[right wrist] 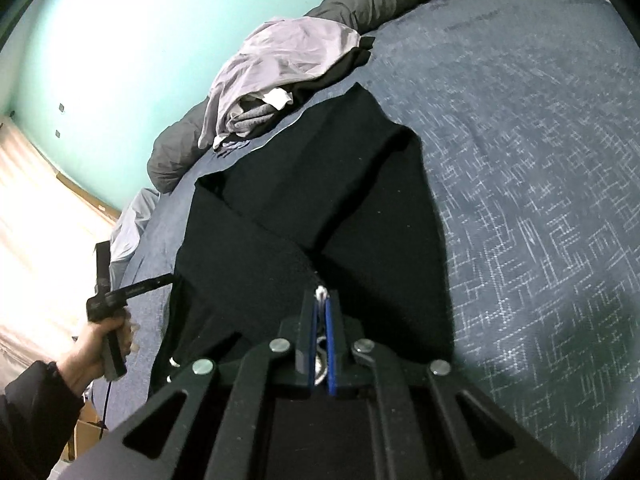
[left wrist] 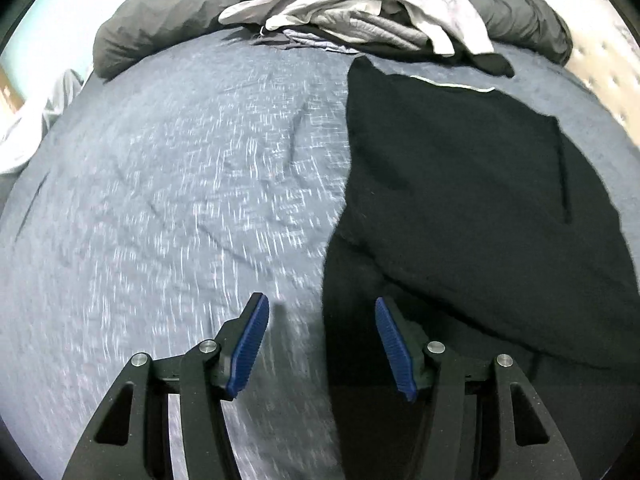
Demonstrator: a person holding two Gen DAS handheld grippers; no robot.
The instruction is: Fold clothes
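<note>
— Well, where's the black garment (right wrist: 320, 208)?
— Spread on the bed (right wrist: 540, 160); right gripper (right wrist: 321, 304) pinches its edge; left gripper (left wrist: 320, 320) gapes empty beside it.
— Handling?
— Likely soft, limp; grip corners.

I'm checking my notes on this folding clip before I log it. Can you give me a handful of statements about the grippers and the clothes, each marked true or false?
1. The right gripper is clamped on the black garment. True.
2. The left gripper holds a corner of the black garment. False: its jaws stand wide apart with nothing between them.
3. A heap of unfolded clothes lies at the far side of the bed. True.
4. The black garment lies on a wooden table. False: it lies on the blue bed cover.
5. The wall is pale green. True.
</note>
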